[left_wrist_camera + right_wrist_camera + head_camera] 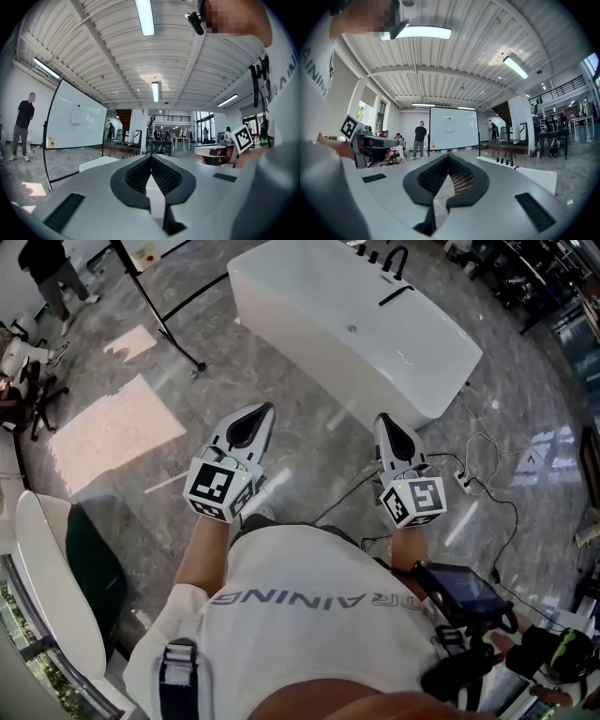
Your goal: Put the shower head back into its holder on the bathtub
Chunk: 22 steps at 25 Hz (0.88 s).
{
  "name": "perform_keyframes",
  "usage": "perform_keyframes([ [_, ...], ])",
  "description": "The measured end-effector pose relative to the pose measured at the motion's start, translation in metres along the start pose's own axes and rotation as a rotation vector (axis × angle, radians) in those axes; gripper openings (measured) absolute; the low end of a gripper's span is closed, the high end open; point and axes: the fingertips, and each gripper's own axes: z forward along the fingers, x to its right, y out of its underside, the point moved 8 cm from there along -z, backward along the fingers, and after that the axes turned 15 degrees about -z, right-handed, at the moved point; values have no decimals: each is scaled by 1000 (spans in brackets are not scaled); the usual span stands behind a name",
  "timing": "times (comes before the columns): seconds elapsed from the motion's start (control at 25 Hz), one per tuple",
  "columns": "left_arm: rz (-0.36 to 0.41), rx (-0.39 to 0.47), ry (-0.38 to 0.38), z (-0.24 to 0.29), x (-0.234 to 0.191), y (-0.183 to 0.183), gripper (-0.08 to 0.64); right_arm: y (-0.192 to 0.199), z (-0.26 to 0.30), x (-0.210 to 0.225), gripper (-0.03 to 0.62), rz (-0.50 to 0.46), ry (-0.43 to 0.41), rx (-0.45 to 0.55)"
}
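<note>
Since nothing is within reach yet, my left tool [262,414] and right tool [385,424] point level, jaws together, empty. The shower head [397,293], likely that dark bar, lies on the far rim of the bathtub [323,338].

This is a large open hall set up as a demo or test space. A freestanding white bathtub [356,329] stands alone on a polished marbled floor [281,451] among loose cables [487,488]. Overhead is a ribbed metal ceiling [112,61] with strip lights [145,16], and there is a standing projection screen [453,127] and a railed mezzanine [565,89].
</note>
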Motion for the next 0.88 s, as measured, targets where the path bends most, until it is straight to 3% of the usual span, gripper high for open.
perform_keyframes([
  [0.28, -38, 11, 14, -41, -46, 0, 17, -16, 19, -53, 12, -33, 20, -52],
  [0.4, -22, 44, 3, -57, -74, -10, 17, -27, 37, -77, 12, -49, 21, -53],
  [0.56, -14, 29, -10, -71, -107, -18, 17, -35, 49, -104, 12, -73, 21, -72],
  [0.88, 4, 24, -8, -75, -121, -19, 17, -34, 78, -117, 12, -66, -19, -68],
])
